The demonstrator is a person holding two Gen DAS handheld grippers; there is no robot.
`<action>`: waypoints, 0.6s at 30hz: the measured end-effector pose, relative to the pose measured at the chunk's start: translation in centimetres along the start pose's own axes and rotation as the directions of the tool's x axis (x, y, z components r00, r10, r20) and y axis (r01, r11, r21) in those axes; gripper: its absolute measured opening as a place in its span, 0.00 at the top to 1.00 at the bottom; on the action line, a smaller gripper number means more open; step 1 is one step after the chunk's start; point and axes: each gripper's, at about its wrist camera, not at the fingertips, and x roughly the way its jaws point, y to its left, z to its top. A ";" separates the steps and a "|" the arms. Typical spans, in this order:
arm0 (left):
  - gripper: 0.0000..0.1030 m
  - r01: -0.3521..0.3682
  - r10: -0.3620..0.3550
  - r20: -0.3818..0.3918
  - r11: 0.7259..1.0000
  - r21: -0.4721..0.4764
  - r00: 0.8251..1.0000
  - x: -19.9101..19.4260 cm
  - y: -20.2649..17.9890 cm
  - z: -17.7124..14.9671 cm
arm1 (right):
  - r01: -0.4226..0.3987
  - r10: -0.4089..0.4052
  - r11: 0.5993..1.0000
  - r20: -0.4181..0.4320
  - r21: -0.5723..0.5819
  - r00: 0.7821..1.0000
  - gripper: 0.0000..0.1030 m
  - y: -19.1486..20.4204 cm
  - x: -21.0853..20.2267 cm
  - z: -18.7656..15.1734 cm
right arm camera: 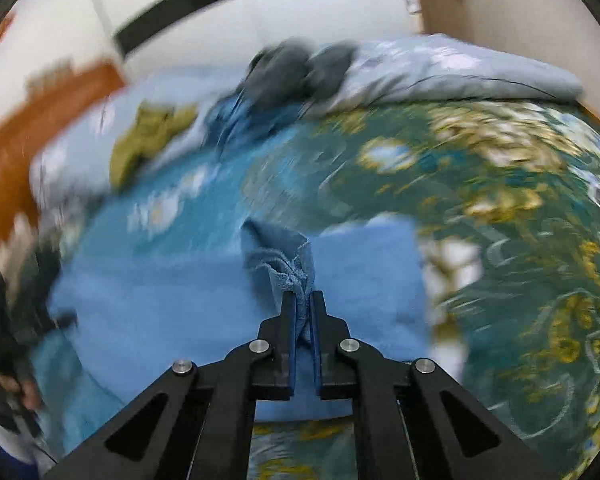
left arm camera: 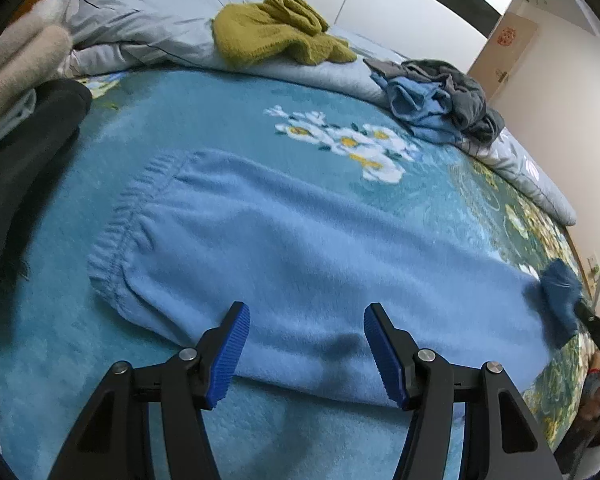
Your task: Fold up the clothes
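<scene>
Across the middle of the bed lies a light blue fleece garment [left arm camera: 300,264], spread flat on the teal flowered blanket [left arm camera: 228,120], its gathered elastic band toward the left side of the bed. What kind of garment it is cannot be told for sure, since its near edge runs under the left gripper [left arm camera: 306,354] and its far right end is bunched up. That left gripper hangs over the near edge of the cloth with its blue pads wide apart, grasping nothing. The right gripper [right arm camera: 303,320] is clenched on a pinched fold of the same fleece at its right end; the right wrist view is badly blurred, so little beyond the pinched cloth reads clearly there. Along the far edge of the bed a pale flowered quilt [left arm camera: 148,20] is heaped, with an olive green knit [left arm camera: 276,30] on top and a tangle of grey and blue clothes [left arm camera: 440,100] farther right. At the left edge sit a dark folded piece [left arm camera: 32,148] and a beige fuzzy thing [left arm camera: 16,72], both cut off by the frame.
</scene>
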 end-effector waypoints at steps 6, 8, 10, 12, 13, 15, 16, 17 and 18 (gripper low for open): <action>0.38 -0.043 0.043 0.014 0.999 -0.034 0.999 -0.4 1.4 0.4 | 0.099 -0.117 0.966 0.063 0.237 0.991 0.96 -9.7 -2.9 0.9; 0.38 -0.051 0.052 0.021 0.997 -0.052 0.998 -0.7 2.0 0.5 | 0.112 -0.136 0.942 0.055 0.317 0.989 0.98 -12.3 -2.7 0.4; 0.38 -0.063 0.065 0.029 0.996 -0.068 0.997 -1.2 2.8 0.7 | 0.119 -0.151 0.909 0.049 0.399 0.987 0.99 -14.9 -2.7 -0.4; 0.38 -0.076 0.080 0.036 0.994 -0.082 0.996 -1.6 3.4 0.8 | 0.077 -0.130 0.865 0.075 0.496 0.989 0.99 -17.0 -3.0 -1.5; 0.38 -0.078 0.082 0.035 0.993 -0.088 0.996 -1.6 3.6 0.8 | 0.023 -0.089 0.847 0.100 0.531 0.991 0.99 -17.8 -3.1 -2.0; 0.38 -0.082 0.086 0.032 0.992 -0.099 0.996 -1.7 4.0 0.7 | -0.046 -0.035 0.825 0.133 0.563 0.990 0.98 -18.3 -3.2 -2.5; 0.38 -0.081 0.085 0.030 0.992 -0.101 0.996 -1.6 4.0 0.7 | -0.052 -0.030 0.821 0.133 0.568 0.991 0.96 -18.3 -3.1 -2.6; 0.38 -0.080 0.084 0.027 0.991 -0.102 0.996 -1.6 4.0 0.7 | -0.056 -0.022 0.819 0.129 0.571 0.991 0.96 -18.2 -3.0 -2.7; 0.38 -0.080 0.083 0.025 0.991 -0.104 0.996 -1.5 4.0 0.6 | -0.064 -0.012 0.814 0.127 0.578 0.992 0.96 -18.1 -2.9 -2.7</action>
